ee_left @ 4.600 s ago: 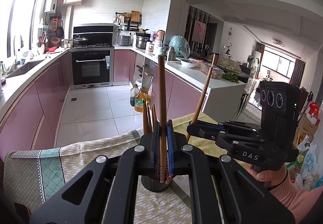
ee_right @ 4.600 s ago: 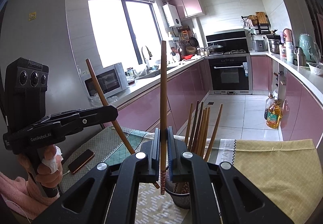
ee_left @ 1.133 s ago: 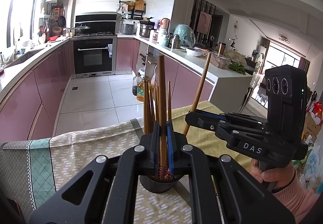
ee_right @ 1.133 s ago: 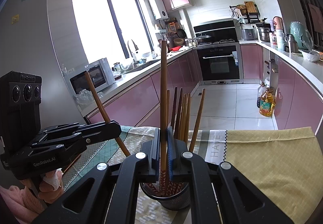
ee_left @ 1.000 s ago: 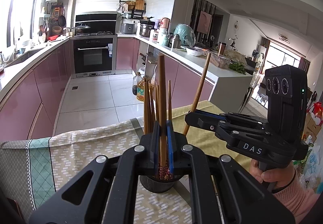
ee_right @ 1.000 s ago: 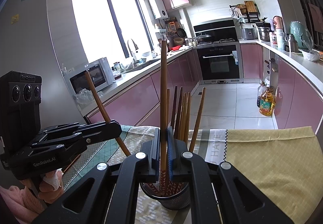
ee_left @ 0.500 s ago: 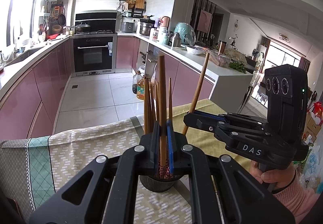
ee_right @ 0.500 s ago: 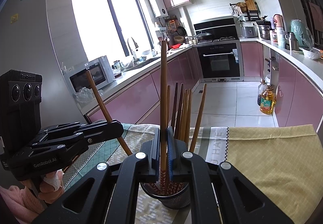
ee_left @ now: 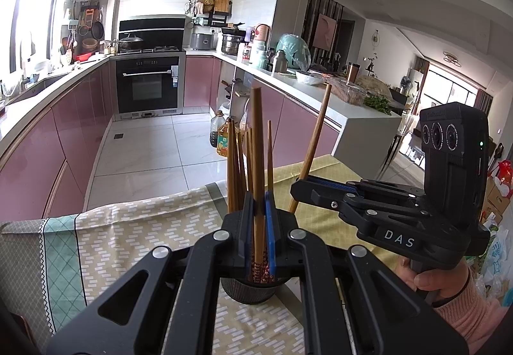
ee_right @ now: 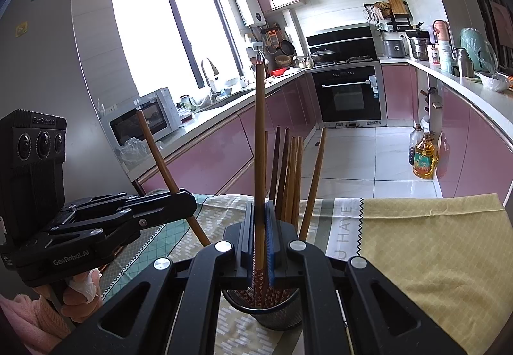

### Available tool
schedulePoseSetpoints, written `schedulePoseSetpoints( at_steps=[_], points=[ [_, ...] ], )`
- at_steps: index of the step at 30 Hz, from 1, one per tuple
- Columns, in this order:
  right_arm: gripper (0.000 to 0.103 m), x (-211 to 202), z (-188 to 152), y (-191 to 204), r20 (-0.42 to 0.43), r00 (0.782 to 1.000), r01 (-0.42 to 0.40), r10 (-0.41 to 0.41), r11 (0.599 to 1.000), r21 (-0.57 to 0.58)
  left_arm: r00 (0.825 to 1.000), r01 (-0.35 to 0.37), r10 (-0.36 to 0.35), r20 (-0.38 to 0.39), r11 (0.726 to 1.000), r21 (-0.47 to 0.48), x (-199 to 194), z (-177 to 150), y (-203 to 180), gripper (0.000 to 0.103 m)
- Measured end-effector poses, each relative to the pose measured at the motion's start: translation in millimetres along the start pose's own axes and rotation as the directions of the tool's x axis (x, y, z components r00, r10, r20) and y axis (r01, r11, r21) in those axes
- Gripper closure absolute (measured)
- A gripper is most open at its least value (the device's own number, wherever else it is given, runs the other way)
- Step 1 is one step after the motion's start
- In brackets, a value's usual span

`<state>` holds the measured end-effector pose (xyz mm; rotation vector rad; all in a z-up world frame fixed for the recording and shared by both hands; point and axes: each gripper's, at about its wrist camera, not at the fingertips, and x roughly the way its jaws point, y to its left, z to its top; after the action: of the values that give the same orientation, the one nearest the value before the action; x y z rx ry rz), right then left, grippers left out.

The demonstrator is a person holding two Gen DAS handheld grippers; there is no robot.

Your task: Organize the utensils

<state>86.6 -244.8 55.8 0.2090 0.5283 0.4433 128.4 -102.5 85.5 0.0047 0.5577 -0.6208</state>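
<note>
Lowered since the earlier frame, both long brown wooden chopsticks now dip into the black mesh cylindrical holder point(ee_right: 266, 307) near the tablecloth's point(ee_right: 433, 246) near edge. Left gripper point(ee_left: 259, 220) clenches one chopstick point(ee_left: 257, 143); right gripper point(ee_right: 259, 227) clenches another point(ee_right: 259, 137). They look light, stiff and slick, best pinched mid-shaft.

home kitchen | oven point(ee_left: 147, 84) | pink cabinets point(ee_right: 205, 159) | microwave point(ee_right: 141, 121)
</note>
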Motion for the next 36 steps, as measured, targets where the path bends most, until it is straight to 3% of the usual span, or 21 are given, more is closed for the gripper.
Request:
schedulePoseSetpoints(
  at_steps=[36],
  points=[
    [0.097,6.3,-4.2,-0.6,-0.032,0.999,-0.001,0.002,1.0,0.015,0.999,-0.008,0.008,-0.051,1.0,0.004,14.8,-8.1,9.5,0.096]
  ],
)
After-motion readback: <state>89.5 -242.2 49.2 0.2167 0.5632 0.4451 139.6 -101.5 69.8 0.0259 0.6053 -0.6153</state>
